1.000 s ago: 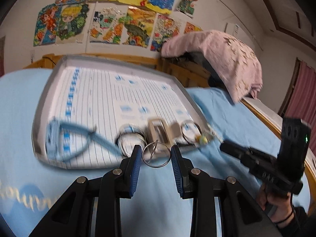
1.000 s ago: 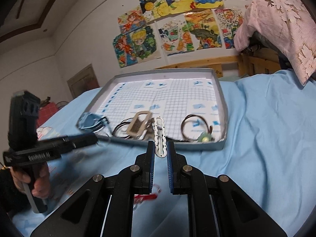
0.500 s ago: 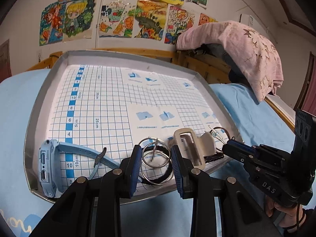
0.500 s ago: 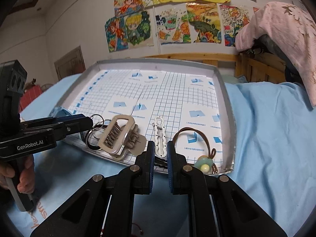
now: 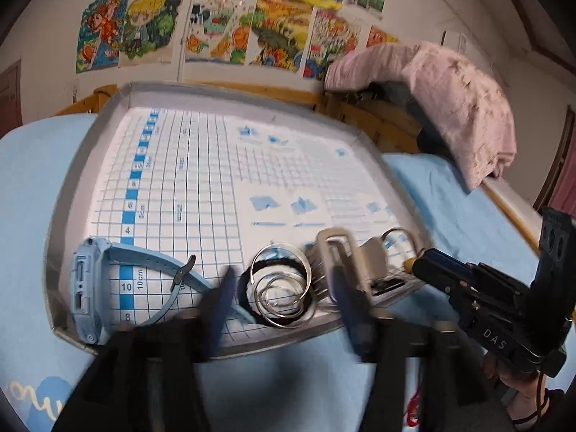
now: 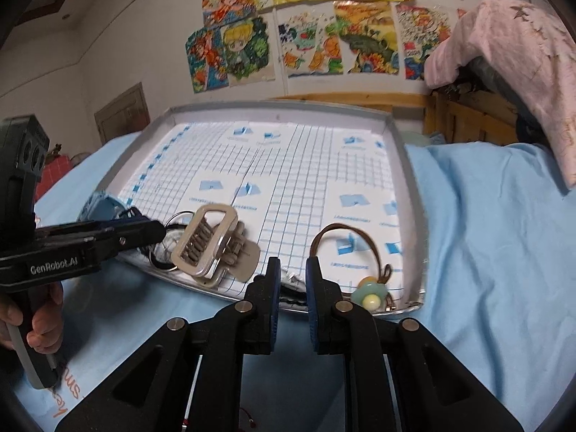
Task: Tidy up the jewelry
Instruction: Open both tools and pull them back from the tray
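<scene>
Silver metal tray [image 5: 54, 223] with a blue-gridded paper liner, on a light-blue bedsheet [image 6: 496, 237].
Along its near edge lie one blue watch [image 5: 84, 288], two silver wire hoops [image 5: 280, 284] on one black hair tie [image 5: 248, 288], one beige claw clip [image 6: 212, 244] and one brown cord bracelet [image 6: 345, 248]. Left gripper [image 5: 280, 288] is opening, hoops loose between; right gripper [image 6: 292, 270] is opening, gripping nothing.

A: How does the left gripper [image 5: 284, 306] stand?
B: Tilted down over the tray's [image 5: 64, 180] near edge, jaws opening and blurred, gripping nothing. A hand [image 6: 32, 324] grips its handle.
A: The right gripper [image 6: 292, 273]?
B: Angled down at the same edge, jaws opening, still narrow. A hand [image 5: 522, 385] holds it.
</scene>
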Demonstrator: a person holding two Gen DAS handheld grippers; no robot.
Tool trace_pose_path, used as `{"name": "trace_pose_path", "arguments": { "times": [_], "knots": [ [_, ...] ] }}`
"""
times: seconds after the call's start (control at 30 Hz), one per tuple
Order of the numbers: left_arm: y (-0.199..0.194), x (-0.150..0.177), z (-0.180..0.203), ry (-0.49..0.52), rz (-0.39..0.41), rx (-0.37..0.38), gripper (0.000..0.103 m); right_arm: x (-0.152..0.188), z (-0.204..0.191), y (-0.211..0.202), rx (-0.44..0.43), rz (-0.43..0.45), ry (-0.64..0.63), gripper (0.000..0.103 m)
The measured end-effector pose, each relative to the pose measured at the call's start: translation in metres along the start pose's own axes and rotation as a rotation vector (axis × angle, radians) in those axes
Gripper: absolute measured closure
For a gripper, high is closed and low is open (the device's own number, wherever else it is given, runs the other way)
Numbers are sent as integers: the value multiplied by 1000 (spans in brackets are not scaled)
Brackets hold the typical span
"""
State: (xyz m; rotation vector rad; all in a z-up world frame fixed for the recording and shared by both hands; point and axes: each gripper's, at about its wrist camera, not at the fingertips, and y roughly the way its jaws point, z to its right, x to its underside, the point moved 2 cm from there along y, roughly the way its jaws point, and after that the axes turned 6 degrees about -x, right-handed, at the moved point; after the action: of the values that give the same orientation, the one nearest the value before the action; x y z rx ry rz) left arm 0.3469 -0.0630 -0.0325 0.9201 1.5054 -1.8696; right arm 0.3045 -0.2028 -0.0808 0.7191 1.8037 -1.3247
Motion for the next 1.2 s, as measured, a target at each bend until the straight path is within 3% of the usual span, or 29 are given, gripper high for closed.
{"name": "trace_pose_path", "arguments": {
  "times": [0.07,0.17,0.23,0.3,0.37,0.57,0.77,1.2],
  "knots": [
    [-13,0,1,-10,50,-3,31,0,1,-12,14,37,8,67],
    [-30,1,4,-16,85,10,28,-1,2,-35,36,104,16,65],
    [-44,3,5,-11,126,4,19,-2,2,-51,38,152,28,61],
    [-64,7,6,-9,183,-11,7,-3,-1,-68,37,201,27,49],
    [-81,10,5,-14,226,-26,2,-2,-7,-88,37,249,9,38],
    [-135,27,4,-37,350,-69,0,5,-31,-137,24,356,-20,12],
    [-178,47,3,-39,420,-100,0,20,-55,-174,4,406,-55,2],
    [-230,100,19,28,474,-188,0,71,-75,-236,38,430,-87,2]
  ]
}}
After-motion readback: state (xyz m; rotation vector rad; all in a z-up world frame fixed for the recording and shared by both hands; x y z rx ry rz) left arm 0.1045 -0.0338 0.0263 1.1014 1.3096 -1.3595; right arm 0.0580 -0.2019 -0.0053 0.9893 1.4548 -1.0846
